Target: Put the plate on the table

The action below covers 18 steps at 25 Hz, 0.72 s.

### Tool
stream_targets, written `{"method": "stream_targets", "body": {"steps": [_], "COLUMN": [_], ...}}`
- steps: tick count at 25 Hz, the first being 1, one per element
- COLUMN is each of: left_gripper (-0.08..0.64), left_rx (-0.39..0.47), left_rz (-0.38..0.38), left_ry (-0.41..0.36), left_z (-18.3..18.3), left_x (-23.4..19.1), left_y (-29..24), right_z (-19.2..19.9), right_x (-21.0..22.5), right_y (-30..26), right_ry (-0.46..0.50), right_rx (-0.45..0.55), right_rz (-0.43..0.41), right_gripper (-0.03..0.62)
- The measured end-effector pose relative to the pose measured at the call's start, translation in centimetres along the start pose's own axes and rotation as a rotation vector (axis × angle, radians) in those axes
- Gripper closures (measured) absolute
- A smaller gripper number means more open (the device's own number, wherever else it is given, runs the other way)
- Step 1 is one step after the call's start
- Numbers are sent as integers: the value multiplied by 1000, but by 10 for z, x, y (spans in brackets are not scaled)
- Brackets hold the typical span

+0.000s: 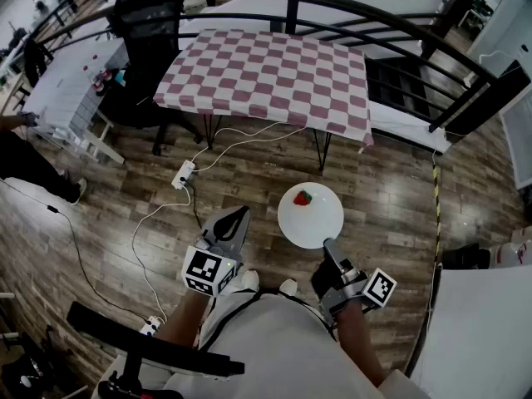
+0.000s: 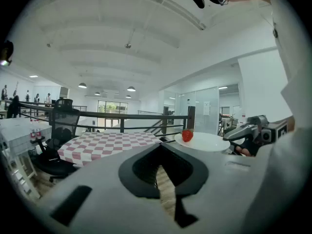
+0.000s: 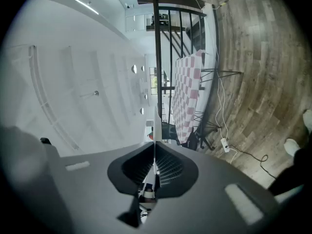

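White and round, the plate [image 1: 320,223] is up in the air over the plank floor [image 1: 399,198], on my side of the table [image 1: 266,77] and clear of it. It isn't on the table's pink-and-white checked cloth. A strawberry [image 1: 302,197] sits on the plate, on the part nearest the table.

My right hand-held gripper [image 1: 331,248] is clamped on the plate's rim, on the side farthest from the table. In the right gripper view the plate [image 3: 155,123] shows edge-on as a thin white line running out from between the closed jaws. A speck of red from the strawberry [image 3: 150,136] lies against that line.

My left hand-held gripper [image 1: 236,223] is clenched, its jaws drawn together to a point with nothing between them. It hangs beside the plate without touching it, about as far from the table as the plate is. The left gripper view looks across its shut jaws toward the table [image 2: 105,145]. There the plate [image 2: 207,142] shows level with the strawberry [image 2: 187,135] on its near edge, and the right hand-held gripper [image 2: 233,136] is on the plate's far rim.

A black office chair [image 1: 145,32] stands at the table's left end, and a black metal railing [image 1: 332,11] curves round behind the table. On the floor in front of the table, a white power strip [image 1: 184,173] lies with its cable trailing off under the cloth.
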<state>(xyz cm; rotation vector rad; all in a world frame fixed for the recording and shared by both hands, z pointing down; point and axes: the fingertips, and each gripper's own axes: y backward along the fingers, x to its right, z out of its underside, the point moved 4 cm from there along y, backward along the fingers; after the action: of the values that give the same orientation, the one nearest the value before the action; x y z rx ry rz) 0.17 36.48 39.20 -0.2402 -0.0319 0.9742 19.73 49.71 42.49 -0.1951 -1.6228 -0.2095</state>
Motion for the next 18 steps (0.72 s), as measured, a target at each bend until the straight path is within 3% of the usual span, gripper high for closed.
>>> {"method": "stream_targets", "body": {"steps": [18], "left_gripper": [555], "left_rx": [-8], "left_rz": [-23], "left_ry": [34], "left_z": [20], "left_x": [-33], "left_y": [56], "right_z": [60], "right_x": [-6], "right_y": [-24], "right_ry": [28], "right_rx": [-49], "right_rz": [-27], "right_gripper": [575]}}
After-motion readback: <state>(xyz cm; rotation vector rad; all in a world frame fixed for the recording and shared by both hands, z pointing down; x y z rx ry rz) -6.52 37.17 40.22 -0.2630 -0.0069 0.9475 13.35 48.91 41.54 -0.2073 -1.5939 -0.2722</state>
